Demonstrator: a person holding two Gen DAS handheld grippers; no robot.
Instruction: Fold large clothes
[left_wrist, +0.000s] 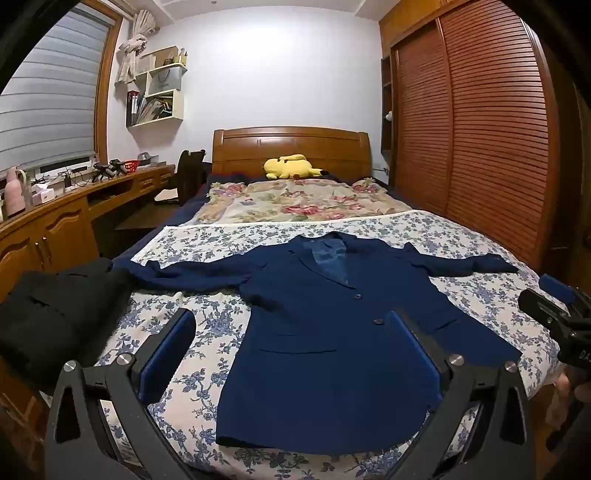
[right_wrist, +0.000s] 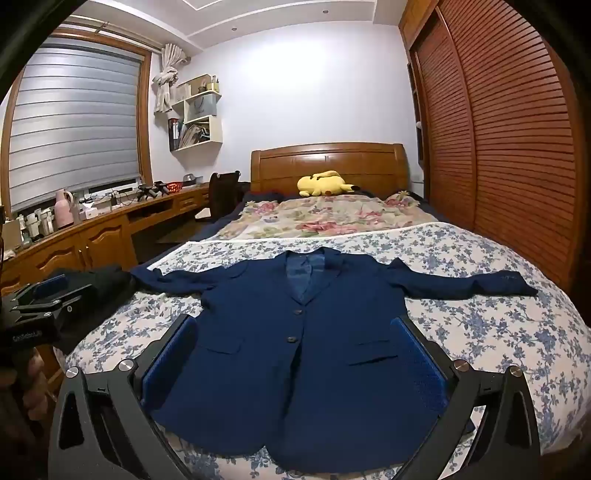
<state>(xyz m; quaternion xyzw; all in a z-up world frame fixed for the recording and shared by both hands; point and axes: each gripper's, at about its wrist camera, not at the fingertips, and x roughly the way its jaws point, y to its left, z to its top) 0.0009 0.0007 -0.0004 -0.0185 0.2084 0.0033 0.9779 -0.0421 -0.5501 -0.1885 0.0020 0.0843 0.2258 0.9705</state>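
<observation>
1. Across the middle of both frames, a navy blazer (left_wrist: 332, 332) (right_wrist: 295, 350) lies face up on the bed (left_wrist: 461, 236) (right_wrist: 480, 325), on a blue-and-white floral sheet, with its collar toward the headboard and its hem toward the cameras.
2. Both sleeves are spread out sideways; the front is closed, with two dark buttons showing down its centre.
3. Low in the left wrist view, the left claw (left_wrist: 291, 354) is released, its blue-padded fingers (left_wrist: 168, 354) wide apart above the blazer's lower half and grasping nothing.
4. Low in the right wrist view, the right claw (right_wrist: 293, 362) is likewise released, its fingers (right_wrist: 417, 362) spread on either side of the blazer's body, with no cloth between them.
5. At the right edge of the left view, the right claw appears again, beside the bed's edge.
6. At the left of both frames, a black garment (left_wrist: 55, 314) (right_wrist: 99, 288) lies at the bed's side, just past the end of one sleeve.
7. Toward the top of the bed, a yellow plush toy (left_wrist: 291, 167) (right_wrist: 327, 183) rests before the wooden headboard (left_wrist: 291, 142) (right_wrist: 328, 158), behind a flowered quilt (left_wrist: 295, 203) (right_wrist: 325, 218).
</observation>
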